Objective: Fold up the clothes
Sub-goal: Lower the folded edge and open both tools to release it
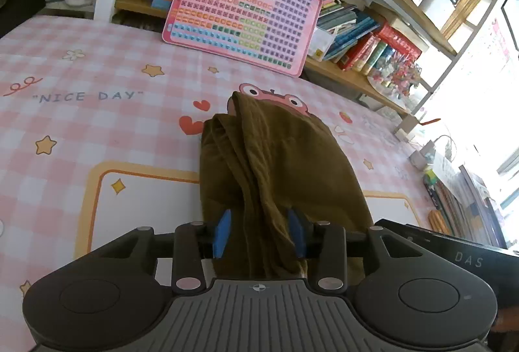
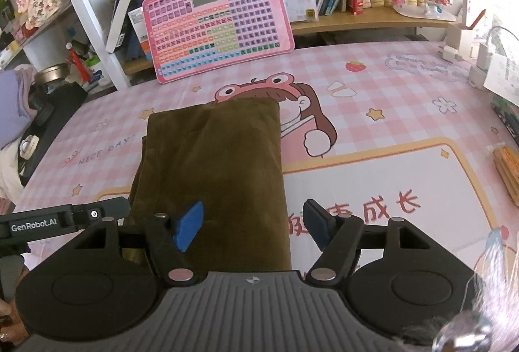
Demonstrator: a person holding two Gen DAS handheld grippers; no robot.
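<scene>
While the left gripper (image 1: 259, 230) pinches a bunched fold of the olive-brown garment (image 2: 214, 170) between its fingers, the right gripper (image 2: 254, 224) hangs spread, the cloth's right edge between its fingers. The garment extends toward 12 o'clock on the pink checked table (image 2: 405, 131). A pink keyboard toy (image 2: 219, 19) leans on bookshelves (image 2: 356, 18) behind.

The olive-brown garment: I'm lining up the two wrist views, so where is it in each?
Left wrist view: olive-brown garment lower centre, bunched between the left gripper fingers.
Right wrist view: garment centre-left, folded flat on the table.
Shared landmark: pink keyboard toy leaning against the bookshelf.
</scene>
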